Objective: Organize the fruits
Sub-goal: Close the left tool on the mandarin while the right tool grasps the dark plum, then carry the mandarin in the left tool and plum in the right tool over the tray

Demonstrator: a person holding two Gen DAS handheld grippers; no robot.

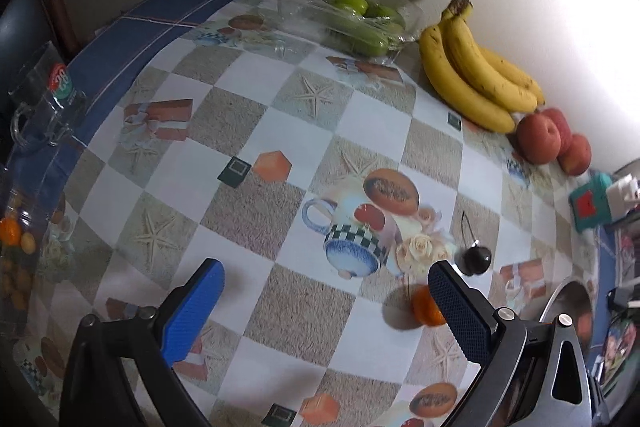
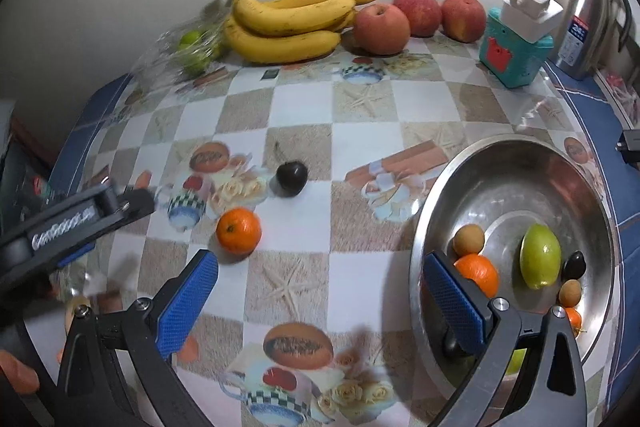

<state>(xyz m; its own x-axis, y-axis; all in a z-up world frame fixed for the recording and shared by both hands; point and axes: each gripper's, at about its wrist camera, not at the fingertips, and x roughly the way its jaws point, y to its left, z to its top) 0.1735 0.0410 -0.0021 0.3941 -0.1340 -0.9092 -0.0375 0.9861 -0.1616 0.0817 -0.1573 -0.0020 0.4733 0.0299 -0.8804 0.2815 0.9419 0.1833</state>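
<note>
Tangerine (image 2: 239,230) lies beside plum (image 2: 292,178), outside bowl (image 2: 440,171).

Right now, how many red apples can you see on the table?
3, in a row by the wall, right of the bananas: left apple, middle apple, right apple. None seems hidden.
</note>
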